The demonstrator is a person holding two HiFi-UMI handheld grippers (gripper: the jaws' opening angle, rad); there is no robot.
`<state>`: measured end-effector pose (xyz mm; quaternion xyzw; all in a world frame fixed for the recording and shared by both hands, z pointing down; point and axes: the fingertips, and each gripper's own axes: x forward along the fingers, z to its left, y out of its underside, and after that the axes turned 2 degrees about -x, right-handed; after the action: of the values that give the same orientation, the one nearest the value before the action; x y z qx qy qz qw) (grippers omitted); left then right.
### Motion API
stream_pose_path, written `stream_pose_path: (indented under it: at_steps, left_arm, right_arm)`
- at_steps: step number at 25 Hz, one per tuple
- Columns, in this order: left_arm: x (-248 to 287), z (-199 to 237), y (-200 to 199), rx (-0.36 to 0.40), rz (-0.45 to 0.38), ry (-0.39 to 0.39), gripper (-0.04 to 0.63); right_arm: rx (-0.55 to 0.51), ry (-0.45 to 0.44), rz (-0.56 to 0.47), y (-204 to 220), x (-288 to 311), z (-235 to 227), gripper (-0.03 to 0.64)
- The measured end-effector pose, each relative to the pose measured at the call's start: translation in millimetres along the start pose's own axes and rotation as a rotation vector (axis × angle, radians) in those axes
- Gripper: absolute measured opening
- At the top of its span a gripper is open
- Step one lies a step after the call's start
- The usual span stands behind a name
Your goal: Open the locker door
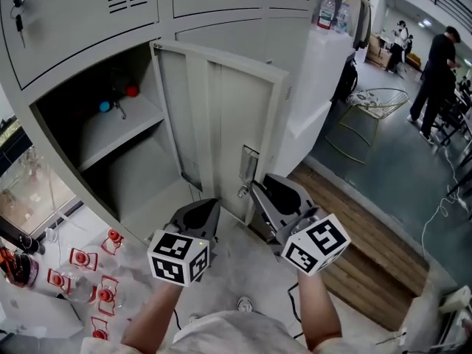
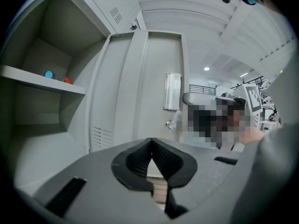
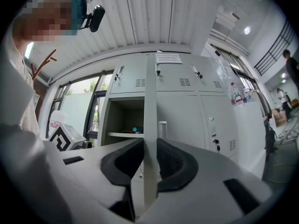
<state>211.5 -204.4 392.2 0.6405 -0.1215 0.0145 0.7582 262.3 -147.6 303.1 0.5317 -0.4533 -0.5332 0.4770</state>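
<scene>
Along the lower row of the locker bank [image 1: 88,21], one compartment stands open. The locker door [image 1: 221,124] is swung well out from its frame, inner face toward the head view, hinge edge at the compartment's right side, free edge nearest the person. Task looks largely done, though the door could go wider.

Door, as a judgement: painted sheet steel, stiff, light on its hinges, likely to swing with a small sideways pull. The folded free edge is thin and smooth, so a pinch may slide along it. Best hold is that free edge near the latch housing [image 1: 248,164], far from the hinges for leverage.

On the right gripper [image 3: 150,146], jaws are narrow and straddle the door's free edge just below the latch housing. The pads sit against the metal on both sides as far as its own view shows, and the edge runs upright through the gap.

On the left gripper [image 2: 149,141], jaws are together, tips meeting, nothing between. It faces the door's inner face near the bottom edge, not touching.

Inside the compartment, the shelf [image 1: 122,127] carries a small blue thing [image 1: 105,106] and a small red thing [image 1: 131,91] toward its back corner, well apart from both grippers
</scene>
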Motion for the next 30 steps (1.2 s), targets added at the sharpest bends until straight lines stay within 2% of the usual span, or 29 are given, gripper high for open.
stream_pose_path:
  at_steps: [16, 30]
  left_arm:
    - [17, 15, -4, 0.014, 0.008, -0.026, 0.006]
    - [6, 10, 0, 0.014, 0.014, 0.013, 0.006]
  right_arm:
    - [0.03, 0.1, -0.014, 5, 10, -68, 0.089]
    - [-0.045, 0.224, 0.045, 9, 0, -61, 0.081]
